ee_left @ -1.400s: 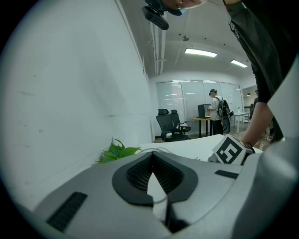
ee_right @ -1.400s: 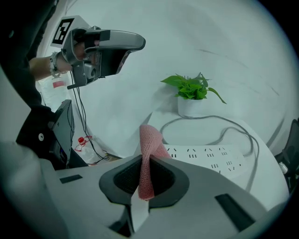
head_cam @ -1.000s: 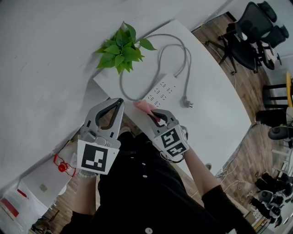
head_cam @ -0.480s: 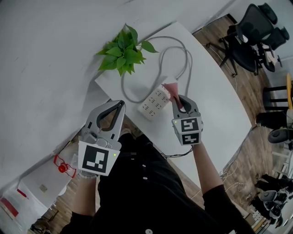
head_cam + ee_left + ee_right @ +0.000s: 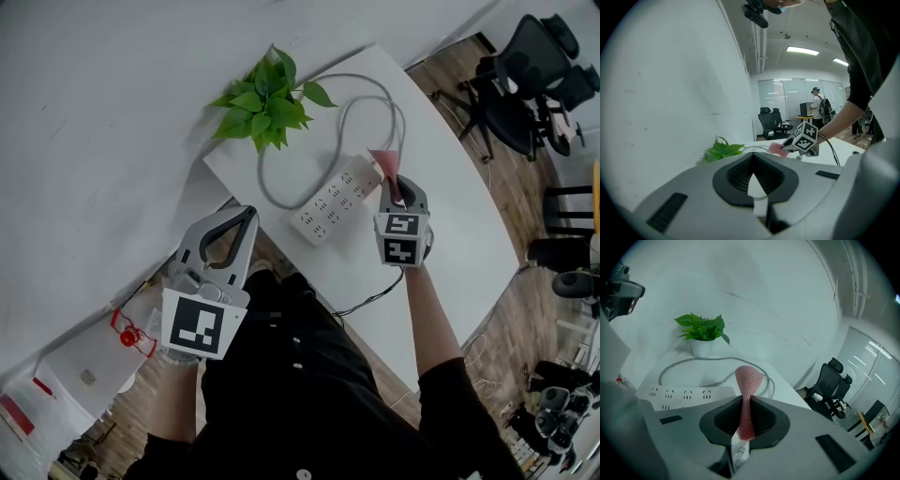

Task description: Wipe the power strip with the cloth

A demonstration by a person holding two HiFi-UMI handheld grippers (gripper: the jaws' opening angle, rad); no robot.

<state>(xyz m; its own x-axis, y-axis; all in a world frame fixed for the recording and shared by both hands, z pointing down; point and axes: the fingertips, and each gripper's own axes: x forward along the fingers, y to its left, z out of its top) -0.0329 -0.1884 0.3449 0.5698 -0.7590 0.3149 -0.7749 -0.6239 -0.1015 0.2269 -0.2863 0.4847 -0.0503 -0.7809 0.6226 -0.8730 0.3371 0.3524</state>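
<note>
One leafy green potted plant (image 5: 267, 98) and one looping grey cable (image 5: 680, 362) lie beyond the single white multi-socket power strip (image 5: 336, 202) on the white tabletop (image 5: 450, 220). The right gripper (image 5: 392, 184) fingers pinch the pink mesh cloth (image 5: 748, 380) at the strip's cable end. The left gripper (image 5: 246, 212) fingers are pressed together, empty. Black office chairs (image 5: 525, 66) stand on the wooden floor (image 5: 525, 309).

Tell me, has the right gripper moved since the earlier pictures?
Yes. The right gripper, holding the cloth, slid rightward along the power strip to its far end, away from the plant.
</note>
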